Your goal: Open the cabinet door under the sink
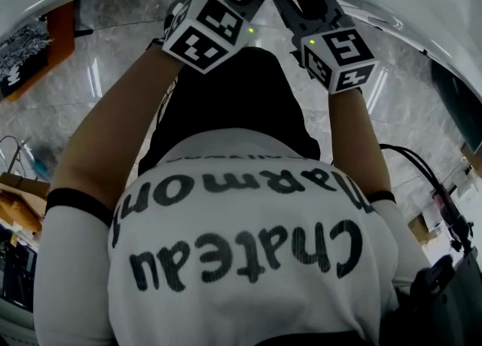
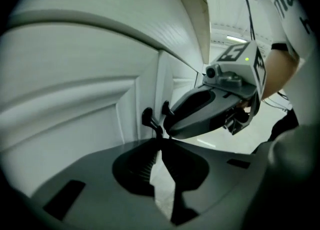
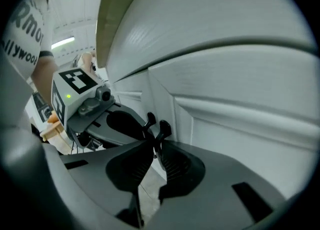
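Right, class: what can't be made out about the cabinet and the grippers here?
- Head view: the left knob, the right knob and all jaw tips, hidden behind the left marker cube and right marker cube.
- Both gripper views: the cabinet's inside, behind the white doors.
- Head view: those doors' lower parts, blocked by the person's shirt.

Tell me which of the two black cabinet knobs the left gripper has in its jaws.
The left knob, on the left door: the left gripper's jaws pinch its stem. The right gripper is on the right knob.
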The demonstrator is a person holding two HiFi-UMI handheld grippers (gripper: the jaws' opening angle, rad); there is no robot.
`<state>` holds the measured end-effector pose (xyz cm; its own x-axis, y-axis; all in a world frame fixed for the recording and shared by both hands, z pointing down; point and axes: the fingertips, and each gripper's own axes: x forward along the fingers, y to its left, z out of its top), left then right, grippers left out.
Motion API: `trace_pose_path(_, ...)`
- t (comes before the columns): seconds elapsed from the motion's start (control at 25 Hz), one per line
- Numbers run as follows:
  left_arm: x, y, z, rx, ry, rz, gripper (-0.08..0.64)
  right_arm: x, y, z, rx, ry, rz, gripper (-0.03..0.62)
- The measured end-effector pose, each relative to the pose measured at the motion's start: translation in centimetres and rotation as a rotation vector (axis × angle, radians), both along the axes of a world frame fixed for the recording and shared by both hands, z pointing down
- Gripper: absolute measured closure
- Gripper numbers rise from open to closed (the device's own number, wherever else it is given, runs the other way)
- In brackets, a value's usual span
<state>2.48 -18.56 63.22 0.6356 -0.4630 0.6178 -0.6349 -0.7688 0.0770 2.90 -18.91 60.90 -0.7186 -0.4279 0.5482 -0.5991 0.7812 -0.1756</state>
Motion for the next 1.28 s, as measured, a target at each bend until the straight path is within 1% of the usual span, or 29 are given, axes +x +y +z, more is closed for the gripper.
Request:
trace_pose_path(0.04,-0.1,0.1,0.1,0.008,-0.013,0.016,0.521,-0.1,0.1,0.1,0.011,0.037,-0.021,0.535)
trace_pose_path(0.12,-0.2,0.4,0.3,-0.005,-0.023,0.027,0.521,-0.4,0.3,0.3,0.011,0.076,-0.034,0.537)
trace_pose_path(0.28,0.3,1.1,0.4,-0.088,-0.035,0.039,0.518,-0.2,0.2,0.5,-0.056,0.114,0.013,0.545)
trace_pose_path(0.4,0.9,1.7,0.2,-0.123,-0.048,0.057,0.480,0.2,0.3,0.2,-0.103,0.129,0.047,0.545)
trace_pose_path(0.48,1.0,2.2,0.1,-0.136,-0.054,0.070,0.467,0.3,0.8,0.2,-0.127,0.153,0.049,0.546)
trace_pose_path(0.56,1.1,2.8,0.1,-0.129,-0.068,0.079,0.462,0.5,1.8,0.3,-0.142,0.189,0.034,0.548)
trace_pose_path(0.72,0.8,4.7,0.6,-0.063,-0.155,0.108,0.463,0.9,4.5,0.7,-0.149,0.256,-0.022,0.537)
trace_pose_path(0.76,0.7,5.0,0.6,-0.061,-0.157,0.108,0.463,0.9,5.1,0.8,-0.152,0.267,-0.029,0.534)
trace_pose_path(0.92,0.5,6.1,0.7,-0.108,-0.119,0.078,0.463,1.0,6.2,1.1,-0.170,0.285,-0.027,0.525)
trace_pose_path(1.08,-0.1,7.0,1.0,-0.114,-0.101,0.054,0.462,1.1,6.9,1.5,-0.176,0.288,-0.011,0.525)
trace_pose_path(1.16,-0.4,7.8,1.1,-0.112,-0.108,0.065,0.463,1.1,7.4,1.5,-0.180,0.288,-0.014,0.525)
trace_pose_path(1.28,-0.7,9.0,1.2,-0.104,-0.137,0.116,0.463,1.6,8.1,1.3,-0.174,0.288,-0.027,0.525)
